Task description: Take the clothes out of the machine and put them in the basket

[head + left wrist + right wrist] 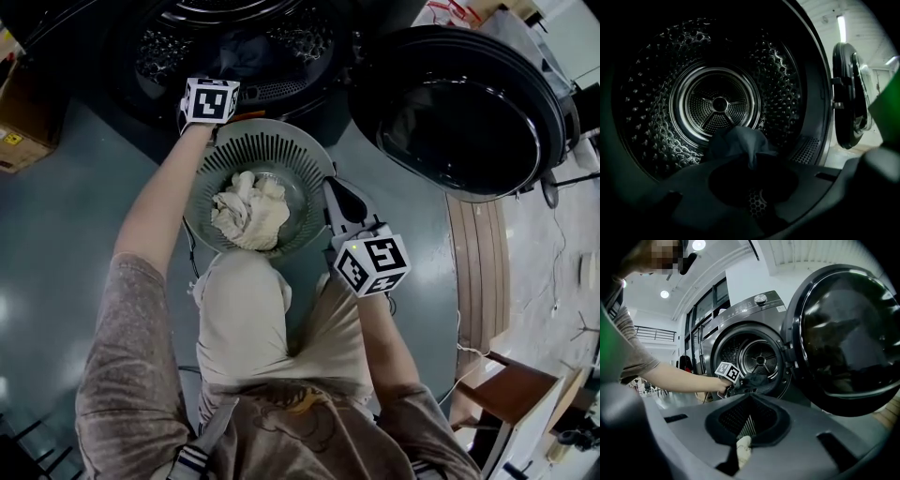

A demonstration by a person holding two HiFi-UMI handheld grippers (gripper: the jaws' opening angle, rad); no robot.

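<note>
Dark garment (740, 140) between left gripper's (753, 162) jaws

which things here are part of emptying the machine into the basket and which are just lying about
Job: machine, its open door, dark cloth pinched in left gripper, basket, cream cloth inside it, right gripper by its rim.
Lying about: cardboard box, wooden stand.

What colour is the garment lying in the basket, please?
Cream; the garment shows best in the head view.
</note>
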